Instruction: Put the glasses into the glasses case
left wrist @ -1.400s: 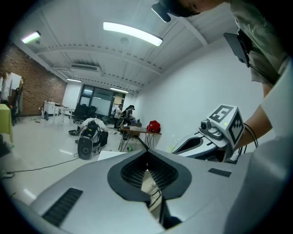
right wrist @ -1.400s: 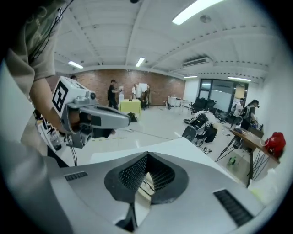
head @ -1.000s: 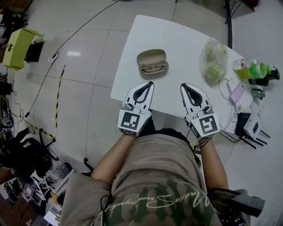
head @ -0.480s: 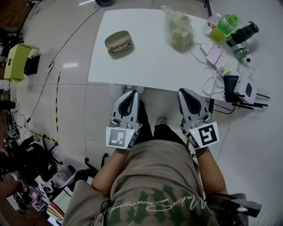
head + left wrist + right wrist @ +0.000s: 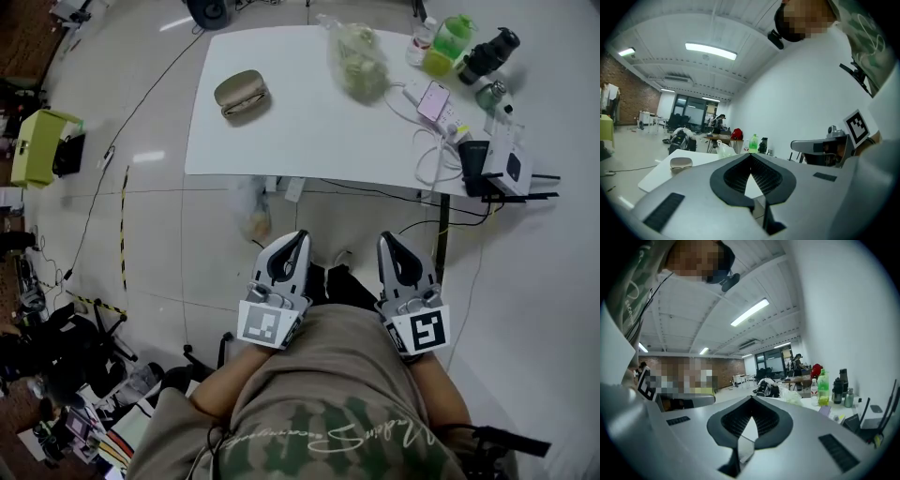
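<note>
While glasses case [image 5: 242,94] sits on table [image 5: 300,127], left tool [image 5: 299,240], right tool [image 5: 387,240] closed, empty.

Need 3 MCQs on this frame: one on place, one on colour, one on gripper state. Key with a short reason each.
1. Where is the glasses case?
A. On the table, toward its left end in the head view, apart from the other things
B. Among the cables at the right end
C. On the floor

2. What colour is the bottle beside the black flask?
A. Red
B. Green
C. Blue

3. How are the left gripper and the right gripper?
A. Both wide open
B. Left shut on the glasses
C. Both shut, nothing between the jaws

Key: 1 A, the head view shows it alone on the left part of the tabletop. 2 B, its body is bright yellow-green. 3 C, each gripper view shows the jaw tips meeting with nothing held.
</note>
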`<action>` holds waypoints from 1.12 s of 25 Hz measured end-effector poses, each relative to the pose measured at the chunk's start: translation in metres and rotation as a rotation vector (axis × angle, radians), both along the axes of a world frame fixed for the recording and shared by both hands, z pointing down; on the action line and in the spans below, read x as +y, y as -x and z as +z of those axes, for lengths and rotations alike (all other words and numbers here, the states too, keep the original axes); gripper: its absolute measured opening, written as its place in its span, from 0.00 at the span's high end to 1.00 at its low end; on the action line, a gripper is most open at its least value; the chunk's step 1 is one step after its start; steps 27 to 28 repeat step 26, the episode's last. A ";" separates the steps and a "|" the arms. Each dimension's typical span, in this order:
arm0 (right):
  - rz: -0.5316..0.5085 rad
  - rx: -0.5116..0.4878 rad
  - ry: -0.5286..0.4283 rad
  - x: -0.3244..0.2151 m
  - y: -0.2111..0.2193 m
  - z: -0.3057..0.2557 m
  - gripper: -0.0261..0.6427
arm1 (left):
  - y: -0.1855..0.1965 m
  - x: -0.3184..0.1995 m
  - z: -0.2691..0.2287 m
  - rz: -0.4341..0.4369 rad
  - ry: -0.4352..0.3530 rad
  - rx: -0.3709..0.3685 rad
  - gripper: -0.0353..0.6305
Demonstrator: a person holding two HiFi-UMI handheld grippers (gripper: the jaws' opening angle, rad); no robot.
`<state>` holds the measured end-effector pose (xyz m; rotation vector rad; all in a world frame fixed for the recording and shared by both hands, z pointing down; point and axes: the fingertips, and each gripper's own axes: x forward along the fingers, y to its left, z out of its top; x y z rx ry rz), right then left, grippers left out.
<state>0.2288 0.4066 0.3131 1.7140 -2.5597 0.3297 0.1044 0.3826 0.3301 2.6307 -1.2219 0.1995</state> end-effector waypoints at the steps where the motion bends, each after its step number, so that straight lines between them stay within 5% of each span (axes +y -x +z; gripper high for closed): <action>1: -0.003 0.030 -0.013 0.005 0.004 -0.005 0.95 | -0.004 0.004 -0.006 0.013 -0.025 0.013 0.94; 7: -0.036 0.124 -0.104 0.029 0.021 -0.022 0.95 | -0.009 0.028 -0.018 0.005 -0.076 0.071 0.94; 28: -0.032 0.131 -0.108 0.044 0.004 -0.024 0.95 | -0.036 0.046 -0.032 0.066 -0.121 0.094 0.94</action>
